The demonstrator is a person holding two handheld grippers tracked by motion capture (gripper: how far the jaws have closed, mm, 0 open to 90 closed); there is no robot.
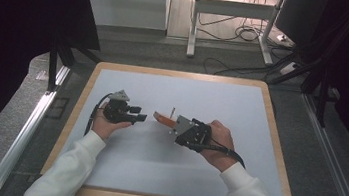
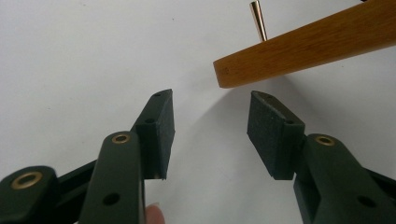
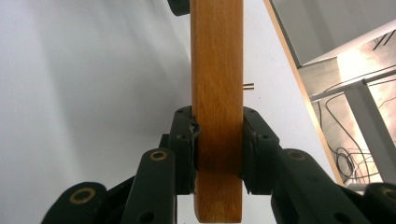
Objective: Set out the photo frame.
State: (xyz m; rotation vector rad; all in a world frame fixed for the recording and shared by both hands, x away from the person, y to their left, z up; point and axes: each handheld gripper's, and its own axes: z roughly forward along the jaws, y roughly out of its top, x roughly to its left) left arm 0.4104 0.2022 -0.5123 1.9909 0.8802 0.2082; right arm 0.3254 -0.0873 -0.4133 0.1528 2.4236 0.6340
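A flat wooden bar of orange-brown wood is held above the white table top, with a thin brass pin sticking out of one side. My right gripper is shut on the wooden bar, its pads pressed against both flat faces, and the brass pin pokes out to the right. My left gripper is open, its tips a short way from the free end of the bar. In the left gripper view the left gripper holds nothing, and the bar's end hangs just beyond it with the pin above.
The table has a light wooden rim. Beyond the far edge are a white metal stand, loose cables on the floor and dark curtains at both sides. A metal rail runs along the left of the table.
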